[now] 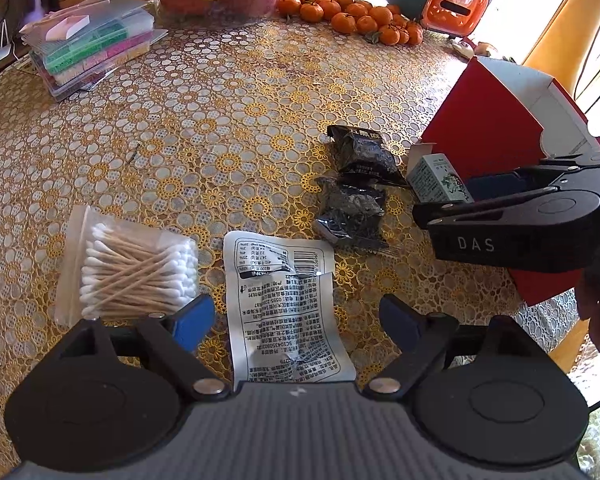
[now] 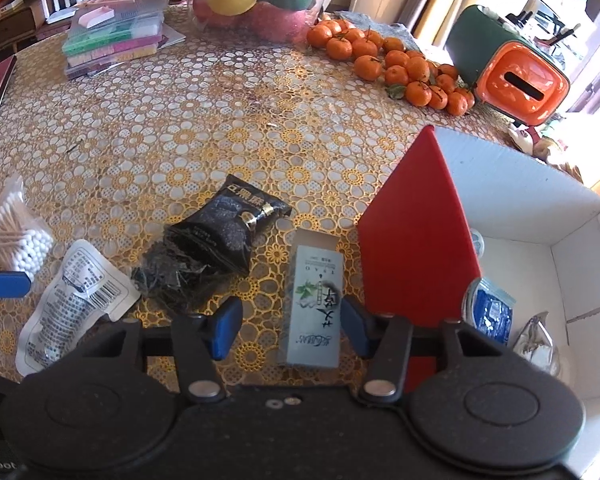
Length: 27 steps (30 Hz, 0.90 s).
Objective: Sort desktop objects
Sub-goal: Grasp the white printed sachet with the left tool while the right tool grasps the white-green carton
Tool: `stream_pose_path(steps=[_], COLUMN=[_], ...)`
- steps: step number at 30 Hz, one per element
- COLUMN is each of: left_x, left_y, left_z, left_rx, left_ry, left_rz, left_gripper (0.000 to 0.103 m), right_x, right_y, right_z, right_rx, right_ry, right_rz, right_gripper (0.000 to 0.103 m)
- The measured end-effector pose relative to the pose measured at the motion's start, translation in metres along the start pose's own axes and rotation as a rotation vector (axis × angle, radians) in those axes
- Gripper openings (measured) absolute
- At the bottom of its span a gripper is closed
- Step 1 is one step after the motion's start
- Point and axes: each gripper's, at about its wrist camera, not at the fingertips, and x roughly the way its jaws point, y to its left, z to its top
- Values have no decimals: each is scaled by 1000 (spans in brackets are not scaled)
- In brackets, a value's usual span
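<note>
1. Table: the loose items lie toward its right edge, beside the red box.
2. Red box: already holds a few packets; its far contents are cut off.
3. Carton: lies flat just left of the box, its long axis along the right gripper's fingers, between parted jaws; one pad looks to touch it, no grip yet.
4. White packet: between the left gripper's wide jaws, untouched.

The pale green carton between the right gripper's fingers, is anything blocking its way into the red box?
Only the box's own wall. The pale green carton lies beside the red box, whose red side stands between them; the right gripper, open around the carton, would likely need to lift it over.
</note>
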Motion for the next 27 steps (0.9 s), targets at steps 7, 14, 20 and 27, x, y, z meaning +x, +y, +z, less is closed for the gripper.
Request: stream_pose_path(steps=[7,14,20,27], left_x=[4,12,11,6], left_y=[-1,-1,-2,-1], left_z=[0,-1,-1,-2], left_rx=[1,2,0,-5], left_ry=[2,15,-1,-3], left_rz=[-4,-5,20,55], left_gripper=[89,89,81,58], right_x=[19,19,20,19], right_y=[-5,-10,-14,-17], right_z=[-2,-2,-2,-4], right_rx=[80,109,117,128], right_ry=[41,31,30,23], right_rz=[26,59,75,90], right_gripper=[53,38,30,28])
